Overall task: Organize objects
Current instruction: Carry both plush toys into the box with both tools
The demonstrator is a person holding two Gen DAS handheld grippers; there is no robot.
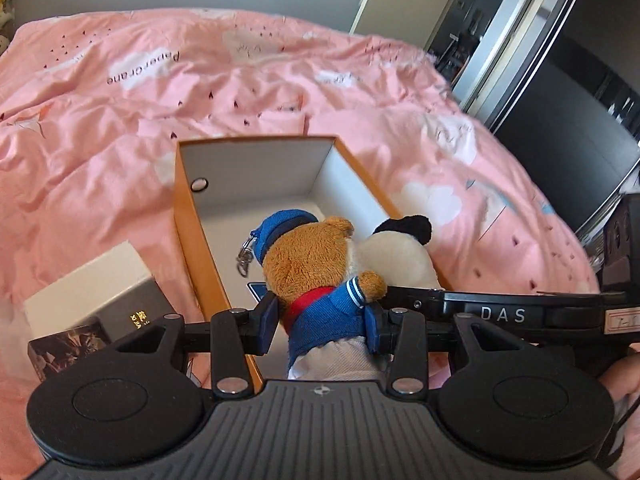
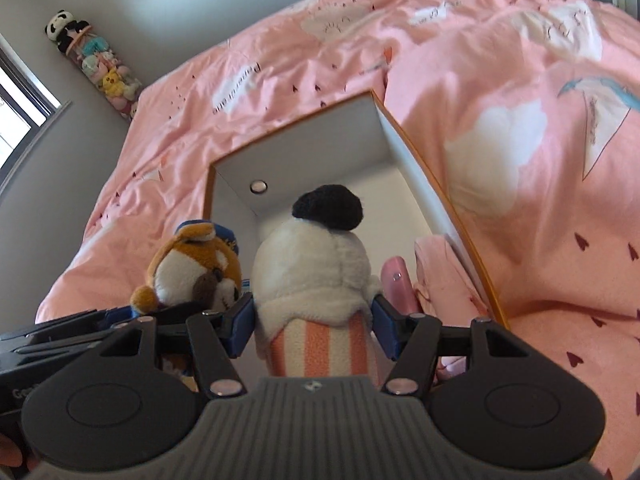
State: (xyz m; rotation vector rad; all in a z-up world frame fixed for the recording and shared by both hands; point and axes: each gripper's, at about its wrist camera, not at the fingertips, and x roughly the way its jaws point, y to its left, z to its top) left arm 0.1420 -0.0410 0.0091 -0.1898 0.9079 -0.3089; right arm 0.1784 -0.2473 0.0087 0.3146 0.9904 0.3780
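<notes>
I have a soft toy in each pair of tongs, both carried over the open orange shoebox (image 1: 188, 216) so they can go in side by side. My left tongs (image 1: 324, 322) are clamped on the torso of a brown plush bear (image 1: 316, 264) in a blue sailor jacket and cap; gripping it round the middle keeps the head upright and the metal keychain clip (image 1: 245, 258) hanging free off the cap, just ahead of the left pad. My right tongs (image 2: 314, 330) are clamped on a white plush with a black ear (image 2: 320, 256), squeezed where its white fur meets the pink-and-white striped body, which I judge is the narrowest, firmest spot to hold.

The two toys sit shoulder to shoulder, the bear just to the left of the right tongs.

The shoebox rests on the bed's pink duvet (image 1: 120, 120), directly ahead of and below both tongs. Its white inside looks bare apart from a round eyelet in the left wall; I can't see the near floor behind the toys. A pink object (image 2: 396, 284) pokes up just right of the right tongs; I can't tell if it lies inside the box. A small white box (image 1: 96, 284) and a dark card lie on the duvet left of the left tongs, outside the shoebox.
</notes>
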